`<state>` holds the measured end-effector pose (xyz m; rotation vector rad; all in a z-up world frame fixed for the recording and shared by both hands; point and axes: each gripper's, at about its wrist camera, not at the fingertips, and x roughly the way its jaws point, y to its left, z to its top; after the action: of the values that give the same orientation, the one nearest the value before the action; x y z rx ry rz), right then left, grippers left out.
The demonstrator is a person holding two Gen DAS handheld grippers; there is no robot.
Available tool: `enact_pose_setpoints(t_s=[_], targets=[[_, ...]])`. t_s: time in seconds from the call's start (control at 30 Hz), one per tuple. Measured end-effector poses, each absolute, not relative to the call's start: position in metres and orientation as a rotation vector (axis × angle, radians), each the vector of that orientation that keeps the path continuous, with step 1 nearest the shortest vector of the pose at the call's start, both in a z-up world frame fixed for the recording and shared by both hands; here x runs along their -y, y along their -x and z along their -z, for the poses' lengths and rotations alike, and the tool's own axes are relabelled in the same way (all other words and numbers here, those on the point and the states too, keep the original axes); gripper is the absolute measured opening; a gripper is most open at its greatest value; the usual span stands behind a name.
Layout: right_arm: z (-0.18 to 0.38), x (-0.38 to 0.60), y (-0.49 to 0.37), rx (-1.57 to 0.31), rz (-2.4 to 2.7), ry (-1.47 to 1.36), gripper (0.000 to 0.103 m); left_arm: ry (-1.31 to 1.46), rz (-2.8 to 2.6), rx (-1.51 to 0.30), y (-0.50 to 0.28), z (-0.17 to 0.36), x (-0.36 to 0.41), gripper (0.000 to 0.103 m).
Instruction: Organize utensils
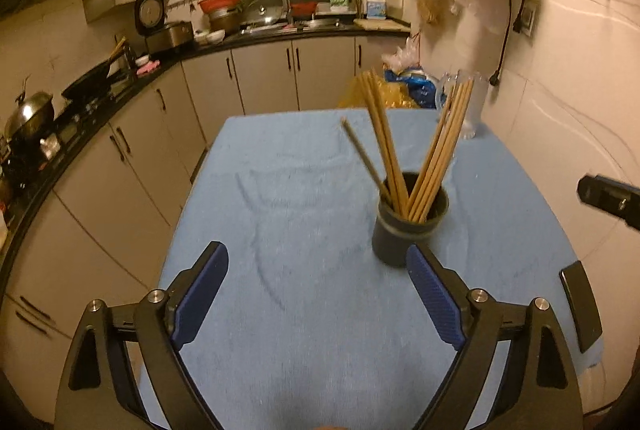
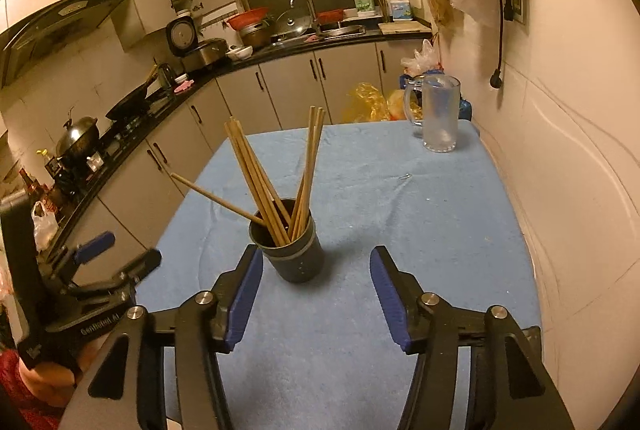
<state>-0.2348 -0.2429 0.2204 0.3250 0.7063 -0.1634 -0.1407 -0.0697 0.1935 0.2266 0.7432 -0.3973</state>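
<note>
A dark cup (image 1: 408,226) (image 2: 292,254) stands upright on the blue cloth-covered table (image 1: 300,190) (image 2: 400,210), holding several wooden chopsticks (image 1: 432,154) (image 2: 260,178) that fan out of its mouth. My left gripper (image 1: 316,262) is open and empty; the cup sits just beyond its right finger. My right gripper (image 2: 316,266) is open and empty too, with the cup just beyond its left finger. In the right wrist view the left gripper (image 2: 116,250) shows at the table's left edge, held by a hand. Parts of the right gripper (image 1: 608,198) appear at the right edge of the left wrist view.
A frosted glass mug (image 2: 438,114) (image 1: 472,106) stands at the table's far right corner, near the white wall. Beyond the table lie yellow and blue bags (image 2: 372,102). Kitchen counters with a wok (image 2: 78,138), a pan and a sink curve along the left and back.
</note>
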Motion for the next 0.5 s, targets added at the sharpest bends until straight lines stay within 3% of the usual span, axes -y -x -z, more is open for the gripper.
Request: enact_pose_setpoints(t_s=[0.5], targets=[[-0.222, 0.208, 0.234, -0.724, 0.12, -0.269, 0.066, -0.247, 0.345, -0.763, 0.145, -0.189, 0.053, 0.092]])
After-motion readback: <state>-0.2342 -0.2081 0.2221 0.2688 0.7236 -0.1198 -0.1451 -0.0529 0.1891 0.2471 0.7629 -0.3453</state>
